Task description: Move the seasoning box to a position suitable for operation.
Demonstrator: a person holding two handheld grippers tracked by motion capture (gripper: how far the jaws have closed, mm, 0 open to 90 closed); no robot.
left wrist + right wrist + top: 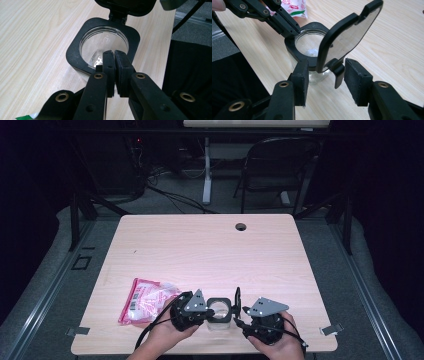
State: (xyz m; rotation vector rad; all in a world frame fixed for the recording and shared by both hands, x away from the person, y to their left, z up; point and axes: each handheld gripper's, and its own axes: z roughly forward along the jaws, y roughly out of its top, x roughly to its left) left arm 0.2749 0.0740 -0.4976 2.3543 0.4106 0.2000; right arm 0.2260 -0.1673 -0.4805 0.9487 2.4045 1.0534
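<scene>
Stretching pale and bare toward its far edge, the worktop (210, 245) leaves wide open room behind and to both sides of the work, with a small round hole (241, 226) near the far edge. All the things sit close to the near edge, where the person's hands come in. A pink-and-white packet (145, 300) lies flat to the left, near the left hand, its near end just beside the left hand-held gripper (205, 312).

Between the two grippers stands a clear jar (105, 46) with a square black collar, upright, near the front edge. Its hinged black lid (348, 37) stands open, tilted up on the jar's right side.

In the left gripper view the left hand-held gripper is clenched on the near rim of the collar, its pads (108, 65) pressed together over that edge. The right hand-held gripper (325, 77) is released: its jaws stand wide apart, one on each side of the lid's hinge tab, not touching it. To the right of that gripper, bare wood runs on to the worktop's right edge.
</scene>
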